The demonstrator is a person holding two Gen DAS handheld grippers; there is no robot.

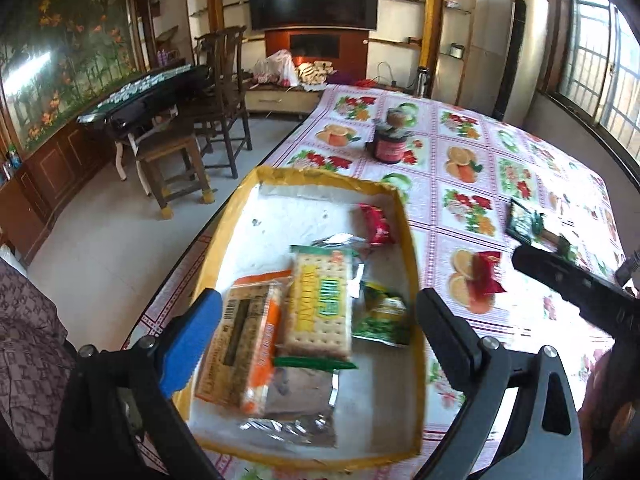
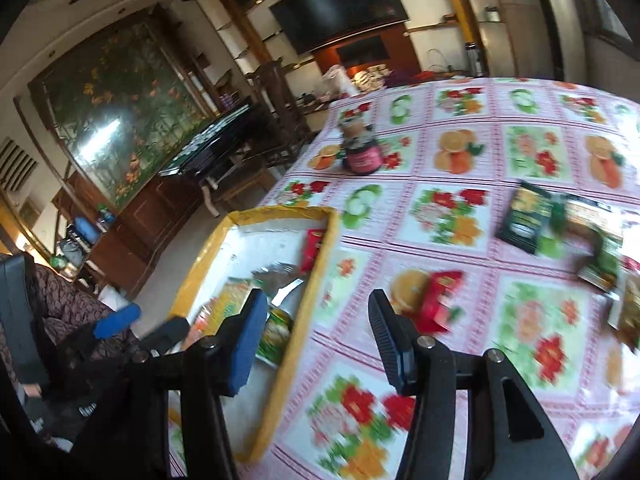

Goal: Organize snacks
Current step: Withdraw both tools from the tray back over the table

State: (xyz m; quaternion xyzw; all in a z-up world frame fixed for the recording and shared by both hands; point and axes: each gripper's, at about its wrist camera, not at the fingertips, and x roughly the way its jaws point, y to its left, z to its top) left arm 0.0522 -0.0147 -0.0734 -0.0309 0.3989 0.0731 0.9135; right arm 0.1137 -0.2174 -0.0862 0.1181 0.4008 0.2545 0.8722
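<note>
The left gripper [image 1: 318,320] hangs over the yellow-rimmed tray [image 1: 416,264], jaws wide and empty above the cracker packet [image 1: 320,304]. The right gripper [image 2: 318,332] straddles the tray's edge, jaws apart and empty. A red snack packet [image 2: 440,300] lies on the table [image 2: 460,152].

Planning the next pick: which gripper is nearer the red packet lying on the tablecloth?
Right. The right gripper hovers just short of the red packet; the left gripper is over the tray.
</note>
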